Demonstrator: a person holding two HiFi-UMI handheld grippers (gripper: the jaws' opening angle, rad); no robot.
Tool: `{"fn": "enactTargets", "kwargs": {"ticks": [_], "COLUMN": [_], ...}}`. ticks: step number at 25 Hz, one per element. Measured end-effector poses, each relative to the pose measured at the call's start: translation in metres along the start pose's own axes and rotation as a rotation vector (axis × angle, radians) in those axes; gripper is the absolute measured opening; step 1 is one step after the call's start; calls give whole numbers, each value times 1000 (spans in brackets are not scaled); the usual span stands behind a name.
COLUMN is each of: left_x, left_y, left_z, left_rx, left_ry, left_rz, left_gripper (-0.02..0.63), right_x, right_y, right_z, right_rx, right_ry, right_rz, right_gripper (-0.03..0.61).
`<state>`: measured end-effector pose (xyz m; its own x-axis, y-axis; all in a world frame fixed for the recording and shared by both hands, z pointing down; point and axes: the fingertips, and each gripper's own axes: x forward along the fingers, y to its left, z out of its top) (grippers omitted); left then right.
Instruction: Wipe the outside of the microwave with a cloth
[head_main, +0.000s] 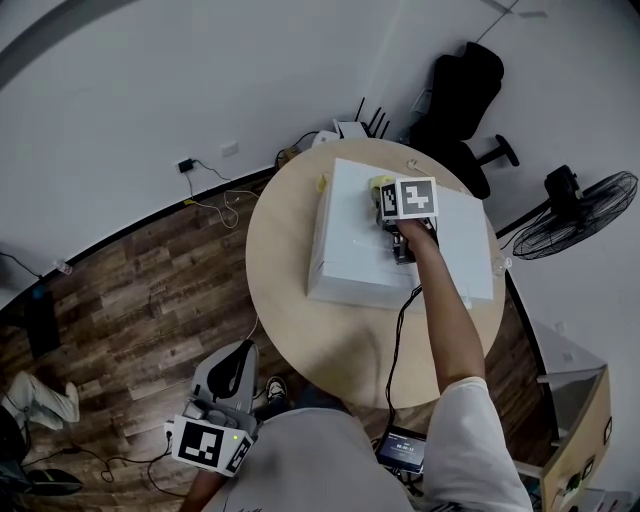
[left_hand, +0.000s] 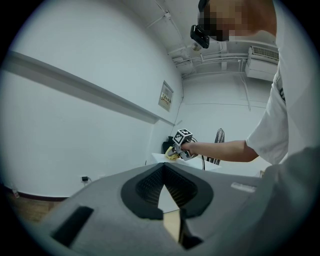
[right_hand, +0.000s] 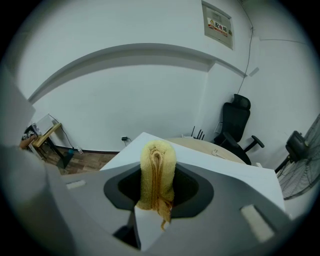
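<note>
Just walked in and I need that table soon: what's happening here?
A person is wiping a white microwave that sits on the round table. The right claw is shut on a folded yellow cloth, held at the microwave's top. The left claw hangs low by the person's side, shut and empty.

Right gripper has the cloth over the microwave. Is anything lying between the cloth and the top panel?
Nothing visible does. The right gripper is clamped on the yellow cloth directly above the white microwave. The microwave's top panel looks bare in the head view and the right gripper view. Whether the cloth touches the panel is unclear.
</note>
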<state>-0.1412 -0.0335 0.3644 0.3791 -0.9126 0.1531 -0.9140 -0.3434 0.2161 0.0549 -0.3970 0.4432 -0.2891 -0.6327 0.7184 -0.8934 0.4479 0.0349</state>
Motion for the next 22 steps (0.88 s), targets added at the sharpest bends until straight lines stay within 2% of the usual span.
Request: {"fn": "enactTargets", "kwargs": {"ticks": [13, 19, 22], "left_x": [-11, -16, -19], "left_y": [10, 11, 11], "left_z": [2, 7, 8], "left_rx": [-5, 1, 5], "left_ry": [-12, -24, -26], "left_rz": [27, 34, 35], "left_gripper": [-5, -5, -5], "right_x": [13, 8, -1], "right_y": [76, 117, 124], "right_z": [19, 34, 40], "right_rx": [-72, -14, -14], "right_ry": [-25, -89, -109], "right_rz": [85, 239, 268], "right_gripper": [137, 135, 135]}}
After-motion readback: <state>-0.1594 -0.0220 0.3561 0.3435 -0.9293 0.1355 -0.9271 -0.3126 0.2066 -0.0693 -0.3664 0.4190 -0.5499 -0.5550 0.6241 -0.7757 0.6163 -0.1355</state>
